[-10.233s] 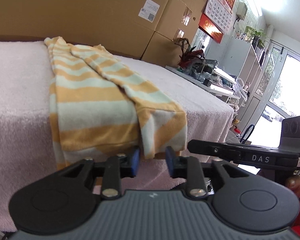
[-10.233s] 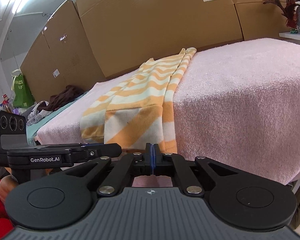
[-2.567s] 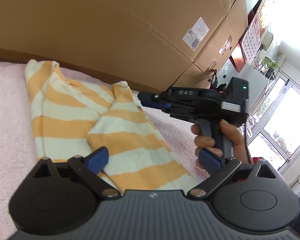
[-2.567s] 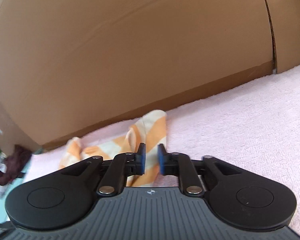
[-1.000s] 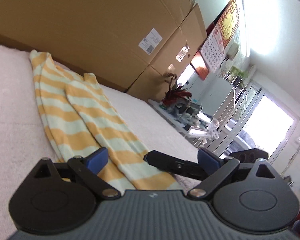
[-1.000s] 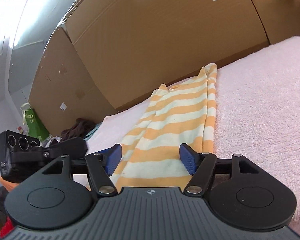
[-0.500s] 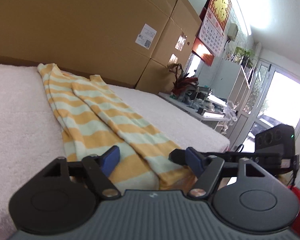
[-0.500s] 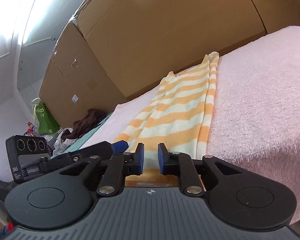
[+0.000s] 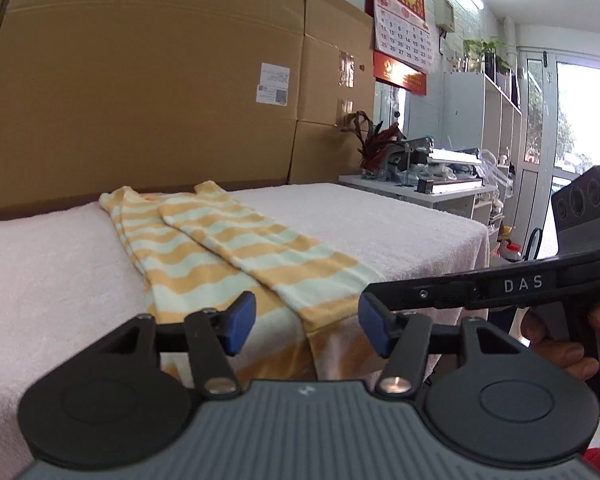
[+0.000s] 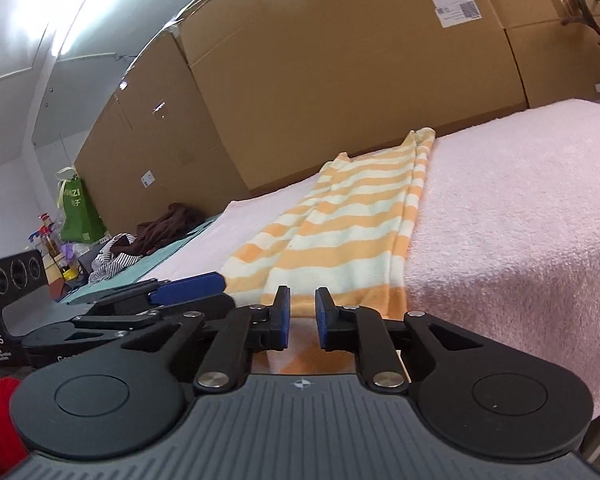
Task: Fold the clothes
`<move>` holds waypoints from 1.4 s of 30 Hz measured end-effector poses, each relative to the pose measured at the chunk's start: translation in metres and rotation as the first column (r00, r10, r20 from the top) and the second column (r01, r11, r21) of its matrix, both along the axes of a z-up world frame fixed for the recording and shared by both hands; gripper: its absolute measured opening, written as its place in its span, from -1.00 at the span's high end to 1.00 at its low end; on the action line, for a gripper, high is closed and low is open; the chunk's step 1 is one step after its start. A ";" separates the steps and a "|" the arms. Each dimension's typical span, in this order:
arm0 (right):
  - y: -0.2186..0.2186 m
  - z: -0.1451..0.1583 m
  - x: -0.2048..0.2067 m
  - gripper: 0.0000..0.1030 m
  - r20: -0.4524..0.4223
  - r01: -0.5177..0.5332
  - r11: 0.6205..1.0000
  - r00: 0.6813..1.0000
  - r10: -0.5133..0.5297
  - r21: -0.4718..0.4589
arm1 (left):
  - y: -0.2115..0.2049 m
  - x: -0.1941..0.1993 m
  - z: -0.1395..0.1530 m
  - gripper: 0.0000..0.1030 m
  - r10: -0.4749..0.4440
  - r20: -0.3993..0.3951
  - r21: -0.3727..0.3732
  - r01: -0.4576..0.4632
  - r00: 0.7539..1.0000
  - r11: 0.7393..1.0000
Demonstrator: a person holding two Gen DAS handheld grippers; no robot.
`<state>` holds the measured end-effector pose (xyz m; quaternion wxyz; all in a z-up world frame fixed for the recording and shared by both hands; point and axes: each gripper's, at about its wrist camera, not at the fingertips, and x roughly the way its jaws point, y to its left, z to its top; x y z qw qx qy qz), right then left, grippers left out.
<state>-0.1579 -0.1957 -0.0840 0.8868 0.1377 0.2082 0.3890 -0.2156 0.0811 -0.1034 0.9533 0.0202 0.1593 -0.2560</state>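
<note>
A yellow-and-white striped garment (image 9: pixel 228 248) (image 10: pixel 360 208) lies as a long narrow strip on the pink towel-covered table (image 9: pixel 40 280) (image 10: pixel 520 200). Its near hem hangs a little over the front edge. My left gripper (image 9: pixel 307 326) stands open just in front of that hem, its blue pads well apart and touching nothing. My right gripper (image 10: pixel 302 318) faces the same hem with its jaws nearly together. A narrow gap stays between them, and the cloth shows through it flat and unpinched. The left gripper's blue tip (image 10: pixel 188 284) shows at the left of the right wrist view.
Tall cardboard boxes (image 9: pixel 140 100) (image 10: pixel 340 80) wall off the table's far side. To the right stands a white side table with a plant (image 9: pixel 420 192). Dark clothes (image 10: pixel 168 224) and a green bag (image 10: pixel 78 212) lie to the left. A hand (image 9: pixel 560 352) holds the right gripper's handle.
Both grippers have drawn back to the table's front edge. The left one rolled upright and its jaws narrowed. The right jaws went from wide to a narrow gap. The garment lies unmoved.
</note>
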 end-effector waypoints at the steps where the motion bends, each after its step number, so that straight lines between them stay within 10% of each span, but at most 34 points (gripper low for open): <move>1: 0.004 -0.003 0.000 0.67 0.007 -0.003 1.000 1.000 0.003 -0.017 | 0.000 0.001 -0.004 -0.20 -0.001 -0.004 -0.004 0.001 1.000 1.000; 8: -0.002 -0.044 0.021 0.69 -0.156 0.085 0.994 0.983 -0.095 -0.070 | 0.013 -0.013 -0.014 -0.20 -0.027 -0.007 -0.075 0.026 1.000 0.997; 14: -0.015 -0.029 -0.017 0.38 0.065 0.088 0.988 0.995 -0.081 -0.124 | 0.008 -0.025 -0.028 -0.31 -0.118 -0.060 -0.115 0.111 0.991 0.987; 24: -0.003 -0.029 0.002 0.35 0.112 0.091 0.983 0.991 -0.074 -0.158 | -0.002 0.013 -0.035 -0.39 -0.142 -0.136 -0.156 0.120 0.981 0.980; 27: -0.003 -0.030 0.005 0.79 0.093 0.080 0.984 0.994 -0.065 -0.160 | -0.002 0.012 -0.034 -0.03 -0.159 -0.138 -0.181 0.132 0.978 0.974; 31: -0.011 -0.026 -0.006 0.86 0.095 0.069 0.987 0.994 -0.056 -0.143 | -0.004 0.003 -0.026 0.79 -0.170 -0.116 -0.185 0.147 0.979 0.972; 42: -0.016 -0.036 -0.008 0.92 0.050 0.065 0.989 0.997 -0.059 -0.130 | -0.004 0.011 -0.051 0.98 -0.152 -0.210 -0.195 0.111 0.966 0.975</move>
